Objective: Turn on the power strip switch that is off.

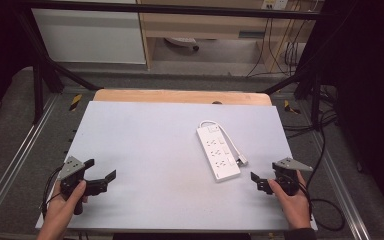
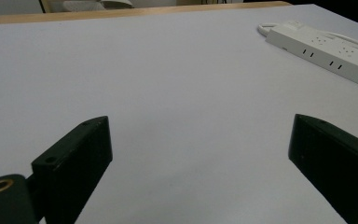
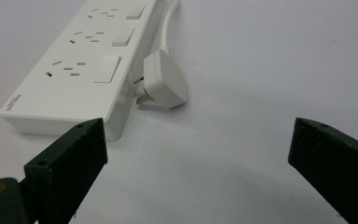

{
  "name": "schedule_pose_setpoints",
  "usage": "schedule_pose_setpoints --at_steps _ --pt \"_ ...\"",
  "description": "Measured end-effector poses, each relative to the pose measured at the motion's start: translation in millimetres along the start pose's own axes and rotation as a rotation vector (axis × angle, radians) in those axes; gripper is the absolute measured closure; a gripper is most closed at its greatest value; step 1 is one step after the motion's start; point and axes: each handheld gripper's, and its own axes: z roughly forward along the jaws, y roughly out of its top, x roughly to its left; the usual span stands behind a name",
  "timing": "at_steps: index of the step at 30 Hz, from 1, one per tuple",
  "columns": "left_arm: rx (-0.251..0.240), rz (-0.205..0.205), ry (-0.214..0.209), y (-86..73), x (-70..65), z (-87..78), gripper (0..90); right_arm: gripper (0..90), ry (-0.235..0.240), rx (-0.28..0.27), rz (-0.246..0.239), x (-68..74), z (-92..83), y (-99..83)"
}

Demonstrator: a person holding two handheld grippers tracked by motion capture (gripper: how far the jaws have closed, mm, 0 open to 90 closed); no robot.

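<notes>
A white power strip with several sockets and switches lies on the white table top, right of the middle; its cable loops round the far end and its white plug lies beside its near right side. The strip and plug sit just ahead of my right gripper, whose jaws stand wide apart with nothing between them. A hand holds that right gripper near the front right corner. My left gripper is held at the front left, open and empty, with the strip far off to its right.
A wooden table edge shows behind the white top. Metal rails run along both sides on grey floor. Black frame legs, cables and a cabinet stand beyond the far edge.
</notes>
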Motion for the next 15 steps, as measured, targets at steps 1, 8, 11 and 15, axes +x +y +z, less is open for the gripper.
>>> schedule_pose_setpoints --at_steps 1,8,11,15 --pt "0.002 0.003 -0.003 -0.1 -0.2 0.1 6.1 4.7 0.000 -0.003 0.003 0.2 -0.3 0.3" --pt "-0.003 -0.001 -0.003 0.1 -0.2 -0.1 6.2 4.7 -0.001 -0.013 0.002 1.5 -4.3 4.1" --pt "-0.001 0.000 -0.003 0.2 -0.4 0.3 6.2 4.6 0.001 -0.019 0.004 1.7 -6.6 5.9" --pt "0.001 0.005 -0.005 -0.1 -0.8 0.1 6.1 4.3 0.009 -0.037 0.016 1.5 -10.1 8.3"
